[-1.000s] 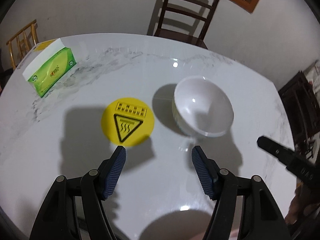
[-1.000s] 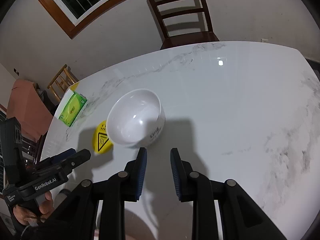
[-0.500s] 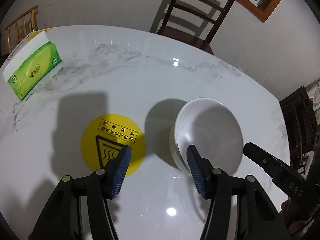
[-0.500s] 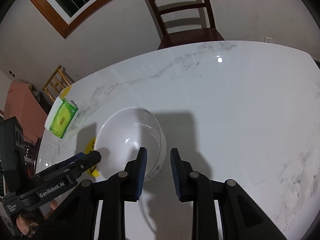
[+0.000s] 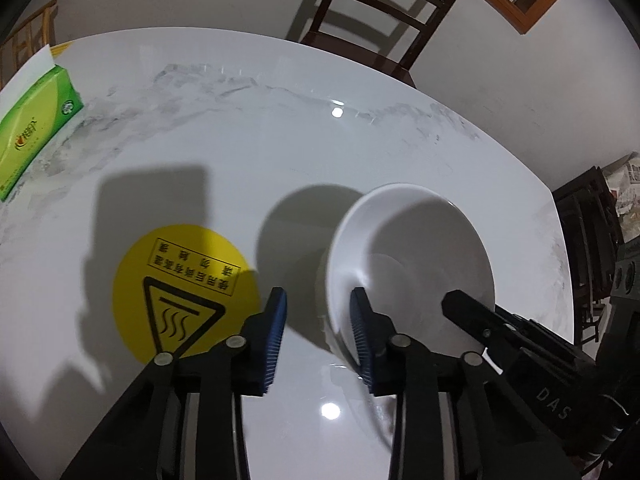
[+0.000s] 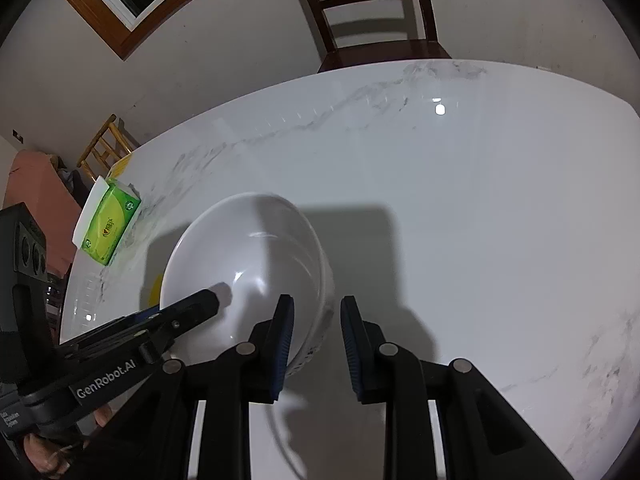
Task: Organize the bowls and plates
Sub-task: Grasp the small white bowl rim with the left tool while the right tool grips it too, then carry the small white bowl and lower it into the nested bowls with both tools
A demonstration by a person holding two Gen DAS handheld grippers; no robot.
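A white bowl [image 5: 408,256] stands upright on the white marble table [image 5: 240,152]. My left gripper [image 5: 318,336] is open, its jaws straddling the bowl's near left rim, one finger inside and one outside. My right gripper [image 6: 316,340] is open and straddles the bowl [image 6: 248,264] at its right rim. Each gripper shows in the other's view: the right one [image 5: 472,312] reaches over the bowl, the left one [image 6: 200,304] pokes into it.
A round yellow hot-surface sticker [image 5: 180,292] lies on the table left of the bowl. A green tissue box [image 5: 32,136] sits at the far left edge. A dark wooden chair [image 5: 380,12] stands behind the table. More dark furniture [image 5: 592,240] is at the right.
Both grippers have moved forward and down onto the bowl, from short of it to straddling its rim on opposite sides. The left jaws have narrowed. The bowl has stayed on the table.
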